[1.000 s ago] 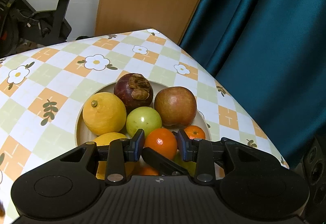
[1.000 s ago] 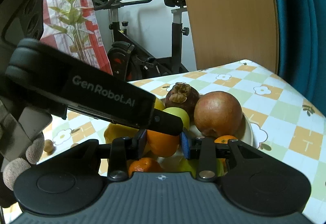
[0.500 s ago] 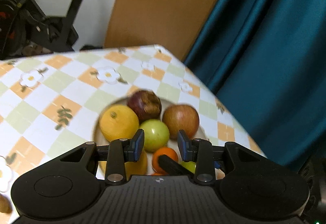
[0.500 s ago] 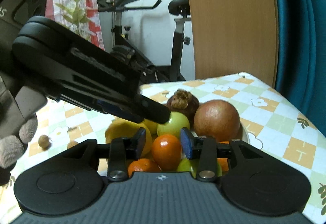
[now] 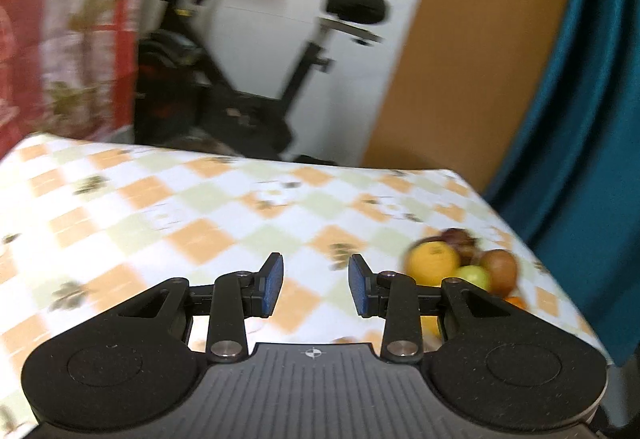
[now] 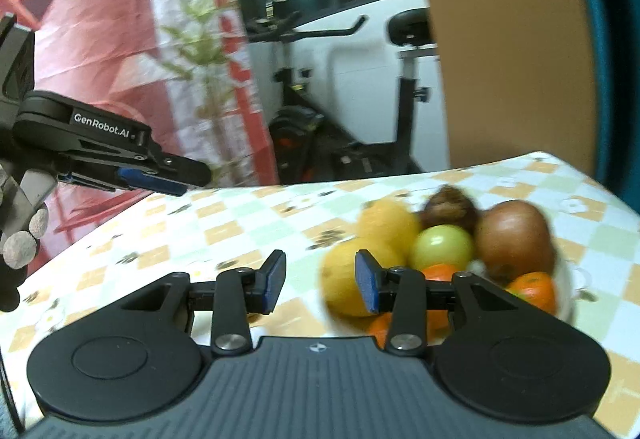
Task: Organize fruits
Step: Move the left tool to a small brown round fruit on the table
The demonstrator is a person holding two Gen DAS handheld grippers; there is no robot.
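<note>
One heap of fruits (image 6: 444,251) on a white plate (image 6: 566,279), at 3 o'clock on the checked tablecloth (image 5: 160,207): lemons, green apple, red apple, oranges. Left gripper (image 5: 315,281), lettered "GenRobot.AI", empty, jaws parted; earlier over the plate, now swung aside. Right gripper (image 6: 320,279) empty, jaws just widened.
</note>
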